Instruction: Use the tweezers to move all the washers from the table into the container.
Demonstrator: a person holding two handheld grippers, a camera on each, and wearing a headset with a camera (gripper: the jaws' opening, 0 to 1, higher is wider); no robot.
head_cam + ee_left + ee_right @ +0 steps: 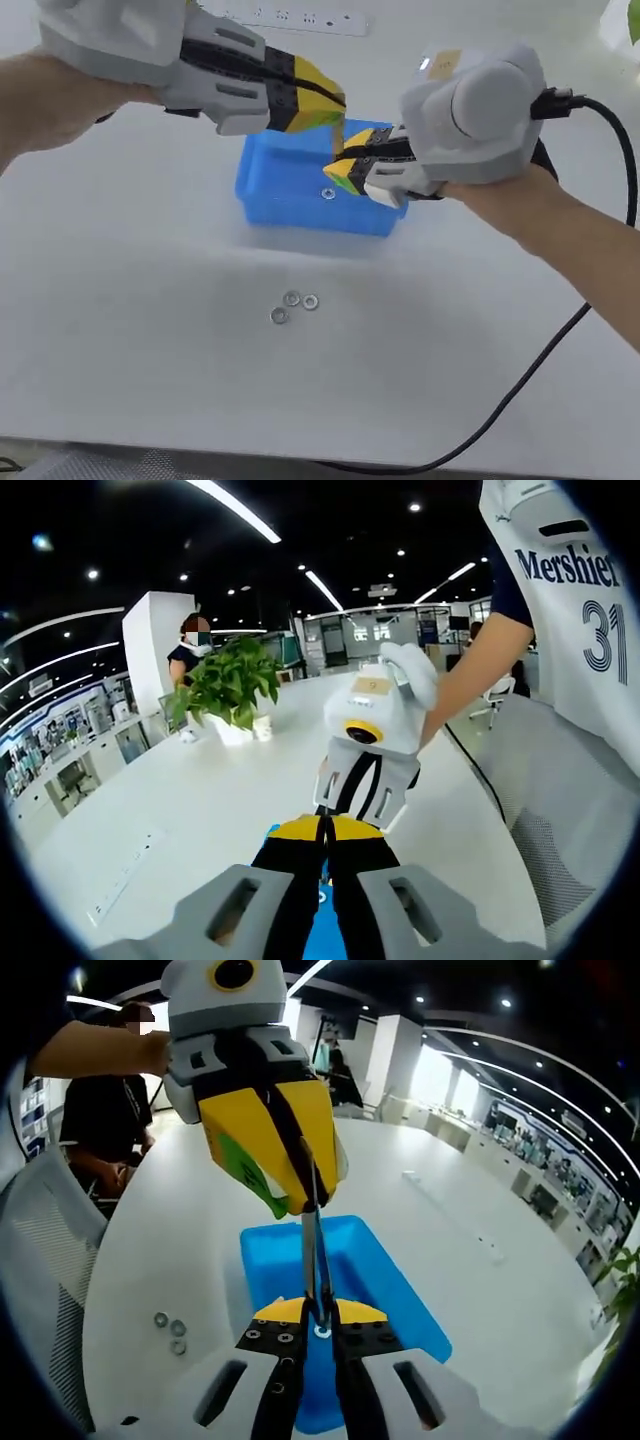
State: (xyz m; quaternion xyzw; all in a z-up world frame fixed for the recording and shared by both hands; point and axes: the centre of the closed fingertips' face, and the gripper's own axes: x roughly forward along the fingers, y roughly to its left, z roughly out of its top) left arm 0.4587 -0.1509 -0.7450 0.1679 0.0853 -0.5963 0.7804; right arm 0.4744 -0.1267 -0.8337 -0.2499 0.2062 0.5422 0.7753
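Right now L gripper (332, 112) hangs over the blue container (270, 190), jaws clamped on the tweezers (313, 1260), which point down into it. R gripper (342, 172) comes in from the opposite side. Its jaws are narrow w/ the tweezers' tips between them; can't tell if they press. One washer (328, 193) is in the container, right at the tips. 3 more washers (291, 298) sit bunched on the desk (150, 330), in front of the container & well apart from both grippers.
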